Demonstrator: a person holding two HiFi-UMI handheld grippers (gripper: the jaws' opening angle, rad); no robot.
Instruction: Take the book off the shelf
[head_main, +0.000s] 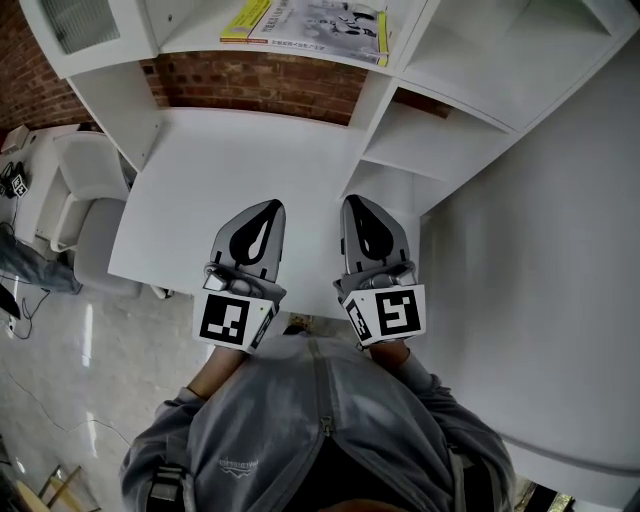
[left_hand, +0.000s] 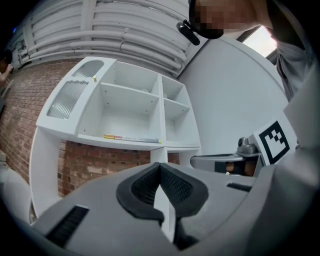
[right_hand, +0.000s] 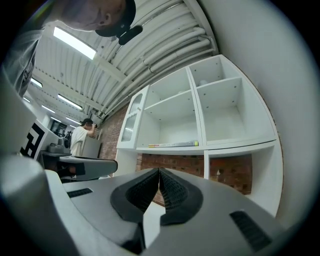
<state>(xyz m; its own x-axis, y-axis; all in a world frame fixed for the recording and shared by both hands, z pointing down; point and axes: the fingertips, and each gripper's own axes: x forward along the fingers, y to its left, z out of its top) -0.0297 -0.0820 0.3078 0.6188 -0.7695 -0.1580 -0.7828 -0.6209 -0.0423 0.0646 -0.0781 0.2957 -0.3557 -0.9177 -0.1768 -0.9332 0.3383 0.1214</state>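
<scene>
A thin book (head_main: 318, 27) with a white cover and yellow edges lies flat on a shelf of the white wall unit (head_main: 120, 95) above the desk; its spine shows as the book (left_hand: 131, 138) in the left gripper view and the book (right_hand: 173, 144) in the right gripper view. Both grippers hover side by side over the white desk (head_main: 180, 190), well short of the shelf. My left gripper (head_main: 270, 208) is shut with nothing in it. My right gripper (head_main: 355, 202) is also shut and empty. In each gripper view the dark pads meet at the tips.
Red brick wall (head_main: 260, 85) shows behind the desk under the shelf. The shelf unit has several empty compartments (right_hand: 227, 112) and a glass-door cabinet (left_hand: 72, 92) at the left. A white chair (head_main: 95, 215) stands left of the desk. A person (right_hand: 80, 140) stands far off.
</scene>
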